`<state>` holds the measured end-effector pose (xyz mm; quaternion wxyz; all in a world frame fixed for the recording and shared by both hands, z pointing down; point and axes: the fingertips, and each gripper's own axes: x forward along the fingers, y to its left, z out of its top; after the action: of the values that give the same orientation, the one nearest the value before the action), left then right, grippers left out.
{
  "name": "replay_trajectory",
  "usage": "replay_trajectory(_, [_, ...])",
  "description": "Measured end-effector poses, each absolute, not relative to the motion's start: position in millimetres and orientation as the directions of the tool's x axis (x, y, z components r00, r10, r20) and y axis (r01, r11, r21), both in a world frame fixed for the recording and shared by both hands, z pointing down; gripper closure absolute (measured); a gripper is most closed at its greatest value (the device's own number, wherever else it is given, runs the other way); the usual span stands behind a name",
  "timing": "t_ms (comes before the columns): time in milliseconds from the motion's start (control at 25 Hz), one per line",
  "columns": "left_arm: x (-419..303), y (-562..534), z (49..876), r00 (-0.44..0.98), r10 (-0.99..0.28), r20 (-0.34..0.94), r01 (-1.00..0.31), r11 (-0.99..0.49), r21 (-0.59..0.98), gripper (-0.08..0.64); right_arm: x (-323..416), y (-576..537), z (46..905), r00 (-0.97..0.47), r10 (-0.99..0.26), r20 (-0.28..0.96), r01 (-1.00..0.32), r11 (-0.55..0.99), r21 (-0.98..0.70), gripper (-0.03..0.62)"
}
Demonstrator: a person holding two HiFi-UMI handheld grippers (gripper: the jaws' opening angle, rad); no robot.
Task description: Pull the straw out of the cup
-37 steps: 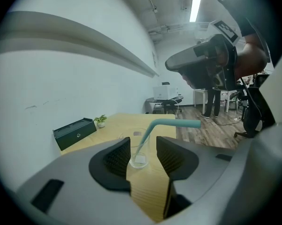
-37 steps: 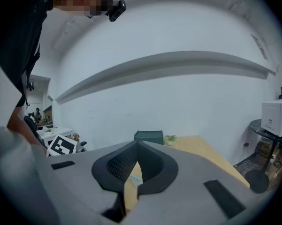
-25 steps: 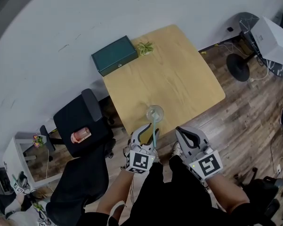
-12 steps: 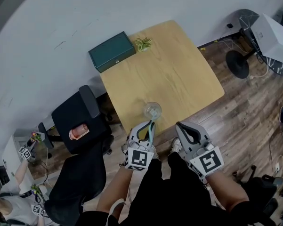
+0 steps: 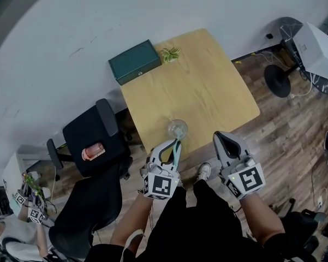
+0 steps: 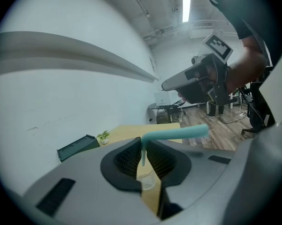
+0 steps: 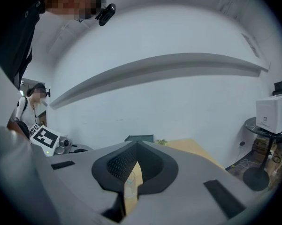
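A clear cup (image 5: 177, 129) stands near the front edge of the wooden table (image 5: 196, 86). My left gripper (image 5: 173, 146) hovers just in front of the cup, shut on a teal bendy straw (image 5: 177, 153). In the left gripper view the pads pinch the straw (image 6: 178, 134) below its bend, with the short arm pointing right. Its lower end hangs just above the cup (image 6: 148, 182). My right gripper (image 5: 222, 139) is off the table's front edge to the right, shut with nothing in it. The cup (image 7: 130, 182) shows below the right gripper's (image 7: 133, 165) closed jaws.
A dark green box (image 5: 134, 63) and a small plant (image 5: 170, 54) sit at the table's far edge by the wall. A black office chair (image 5: 90, 141) stands left of the table. A fan stand (image 5: 277, 79) and white machine (image 5: 316, 48) are at the right.
The left gripper's jaws closed on the straw and lifted it upward from the cup. The right gripper moved to the right, away from the cup.
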<state>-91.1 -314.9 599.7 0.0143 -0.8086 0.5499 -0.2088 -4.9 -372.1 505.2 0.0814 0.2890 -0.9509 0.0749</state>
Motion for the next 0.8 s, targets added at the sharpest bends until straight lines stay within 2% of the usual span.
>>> replay_trajectory(440, [-99,-308,540,0.255,-0.937,0.237,-0.913,-0.314,-0.261,0.509,-2,-385,467,-0.814,-0.567,0.125,-0.579,0.809,-0.100,0.572])
replay_trajectory(800, [-112,-307,456,0.195,-0.975,0.105,-0.945,-0.216,-0.247,0.509,-9,-379,422,-0.837,-0.546,0.043,-0.548,0.836,-0.043,0.572])
